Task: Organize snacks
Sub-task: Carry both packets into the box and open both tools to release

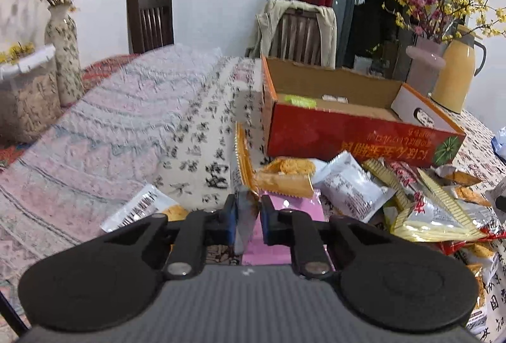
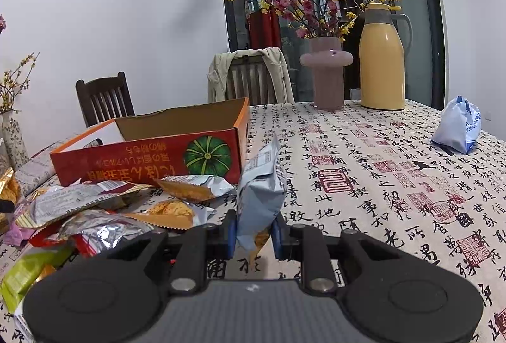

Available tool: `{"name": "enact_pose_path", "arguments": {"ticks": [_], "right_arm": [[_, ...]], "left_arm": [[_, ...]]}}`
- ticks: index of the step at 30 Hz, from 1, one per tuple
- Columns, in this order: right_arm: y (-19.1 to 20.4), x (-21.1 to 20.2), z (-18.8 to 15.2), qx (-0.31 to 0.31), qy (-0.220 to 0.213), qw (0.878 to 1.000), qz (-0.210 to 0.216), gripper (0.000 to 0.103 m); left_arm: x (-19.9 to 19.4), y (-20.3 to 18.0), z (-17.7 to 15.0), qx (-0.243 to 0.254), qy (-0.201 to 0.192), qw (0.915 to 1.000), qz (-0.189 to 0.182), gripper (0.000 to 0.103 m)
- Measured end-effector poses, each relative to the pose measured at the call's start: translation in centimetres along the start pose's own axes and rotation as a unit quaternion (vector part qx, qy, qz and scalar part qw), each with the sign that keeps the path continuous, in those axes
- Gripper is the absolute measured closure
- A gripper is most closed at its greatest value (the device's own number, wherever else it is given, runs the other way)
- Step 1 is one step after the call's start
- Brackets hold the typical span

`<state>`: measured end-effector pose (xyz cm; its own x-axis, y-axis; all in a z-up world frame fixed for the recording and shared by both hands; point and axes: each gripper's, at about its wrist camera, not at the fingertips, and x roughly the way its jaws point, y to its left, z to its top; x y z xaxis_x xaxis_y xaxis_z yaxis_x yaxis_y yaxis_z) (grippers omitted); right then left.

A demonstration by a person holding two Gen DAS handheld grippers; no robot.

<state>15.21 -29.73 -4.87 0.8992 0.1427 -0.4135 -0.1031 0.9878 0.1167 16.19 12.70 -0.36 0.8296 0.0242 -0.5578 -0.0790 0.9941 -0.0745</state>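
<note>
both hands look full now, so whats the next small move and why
Probably lift the left hand-held gripper toward the open cardboard box: it is shut on an orange packet, the right hand-held gripper grips a silver packet, and the box has room.

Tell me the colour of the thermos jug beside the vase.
Yellow, grey collar, on the thermos jug; clearest in the right wrist view.

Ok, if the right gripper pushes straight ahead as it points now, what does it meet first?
Probably only the calligraphy tablecloth: the right gripper, shut on a grey snack packet, points past the red cardboard box corner. Depth is unclear.
</note>
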Motion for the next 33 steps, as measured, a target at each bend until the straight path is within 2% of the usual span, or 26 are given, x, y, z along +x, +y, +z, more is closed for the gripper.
{"name": "enact_pose_path", "arguments": {"ticks": [3, 9, 16, 21, 25, 33], "right_arm": [[0.1, -0.1, -0.1, -0.004, -0.001, 1.0, -0.002, 0.082], [0.5, -1.2, 0.6, -0.012, -0.019, 1.0, 0.001, 0.082], [2.2, -1.6, 4.2, -0.042, -0.061, 0.997, 0.019, 0.082], [4.2, 0.2, 7.4, -0.06, -0.079, 0.994, 0.038, 0.082], [5.7, 2.5, 9.8, -0.07, -0.077, 0.993, 0.048, 0.082], [7.4, 7.9, 12.1, -0.07, -0.064, 0.994, 0.052, 0.082]], "left_arm": [[-0.8, -0.3, 0.3, 0.009, -0.021, 0.9997, 0.013, 0.088], [-2.4, -1.3, 1.5, 0.021, -0.06, 0.9979, 0.015, 0.088], [-3.0, -4.1, 4.6, 0.032, -0.108, 0.9936, -0.004, 0.088], [-1.7, -6.6, 7.3, 0.034, -0.123, 0.9916, -0.021, 0.088], [0.1, -8.6, 9.3, 0.038, -0.125, 0.991, -0.028, 0.088], [5.3, -10.8, 11.6, 0.028, -0.113, 0.9931, -0.017, 0.088]]}}
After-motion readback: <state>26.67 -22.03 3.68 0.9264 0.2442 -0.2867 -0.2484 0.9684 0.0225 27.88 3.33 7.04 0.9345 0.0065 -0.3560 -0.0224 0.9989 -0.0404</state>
